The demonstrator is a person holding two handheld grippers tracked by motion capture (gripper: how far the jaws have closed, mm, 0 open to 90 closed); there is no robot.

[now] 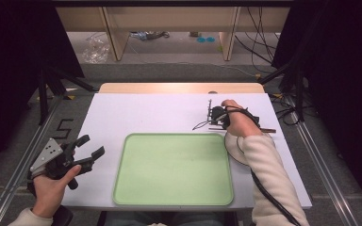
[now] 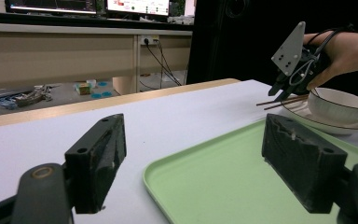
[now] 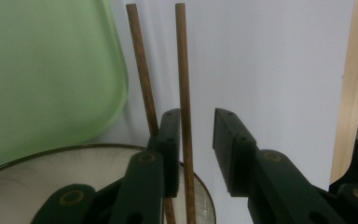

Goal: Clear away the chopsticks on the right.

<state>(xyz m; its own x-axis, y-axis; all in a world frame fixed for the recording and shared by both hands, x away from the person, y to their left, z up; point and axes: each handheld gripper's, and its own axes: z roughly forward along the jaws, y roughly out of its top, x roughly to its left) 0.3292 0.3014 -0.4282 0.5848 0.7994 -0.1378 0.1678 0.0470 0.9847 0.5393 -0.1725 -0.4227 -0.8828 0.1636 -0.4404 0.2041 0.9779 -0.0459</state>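
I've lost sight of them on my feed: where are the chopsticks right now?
The chopsticks lie at the table's far right, resting across the plate beside the bowl, right of the green tray, with the open right gripper at them.

Wooden chopsticks, glossy ceramic bowl, smooth matt green tray.

White counter seen beneath a pale green tray, wooden strip along its far edge, wooden shelving set behind, blue discs and clear plastic lying on the floor, monitors glimpsed beyond.
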